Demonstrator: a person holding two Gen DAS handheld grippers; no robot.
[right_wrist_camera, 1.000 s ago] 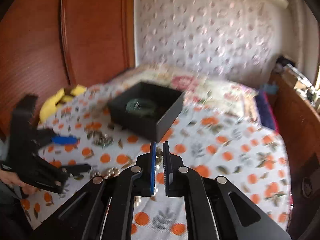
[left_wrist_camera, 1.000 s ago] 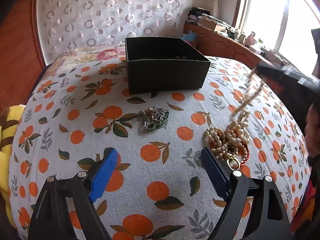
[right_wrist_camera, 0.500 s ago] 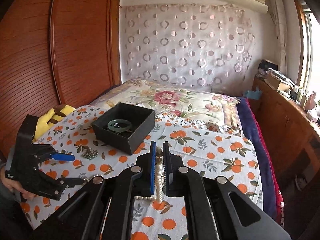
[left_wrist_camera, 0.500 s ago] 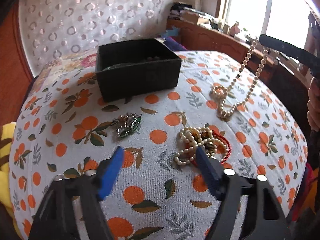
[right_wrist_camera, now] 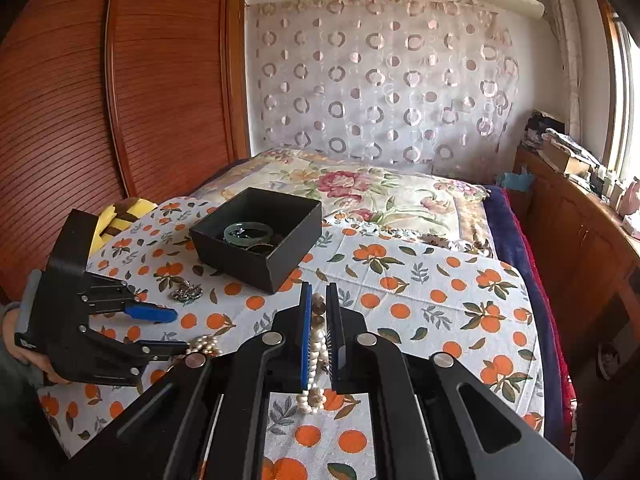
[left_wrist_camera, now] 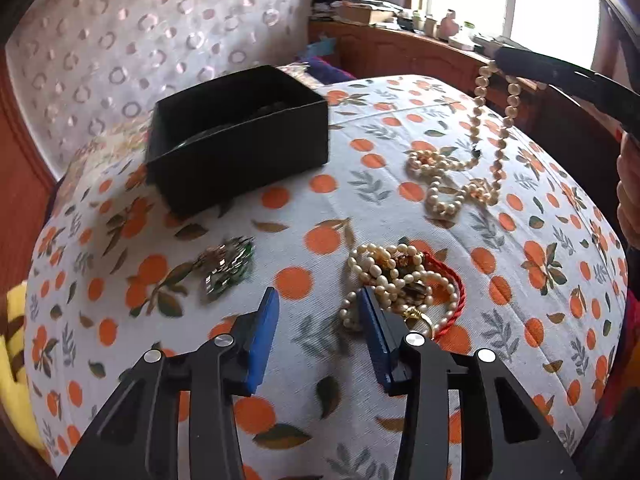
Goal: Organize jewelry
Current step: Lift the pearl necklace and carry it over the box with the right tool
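Observation:
My right gripper (right_wrist_camera: 319, 300) is shut on a long pearl necklace (left_wrist_camera: 476, 152); the strand hangs from it, its lower loops resting on the cloth. It also shows in the left wrist view (left_wrist_camera: 500, 60). My left gripper (left_wrist_camera: 318, 308) is open and empty, low over the cloth, just short of a pile of pearl strands with a red cord bracelet (left_wrist_camera: 404, 284). A green and silver piece (left_wrist_camera: 226, 264) lies left of it. The black open box (right_wrist_camera: 258, 232) holds a green bangle (right_wrist_camera: 248, 232).
The orange-print cloth (right_wrist_camera: 420, 292) covers a bed with a floral quilt (right_wrist_camera: 360, 188) behind. A wooden wardrobe (right_wrist_camera: 120, 100) stands at left, a wooden cabinet (right_wrist_camera: 580, 240) with clutter at right. A yellow striped item (right_wrist_camera: 120, 216) lies at the cloth's left edge.
My right gripper has lifted the long pearl necklace off the pile and carried it up and back. My left gripper has narrowed somewhat and moved closer to the remaining pile.

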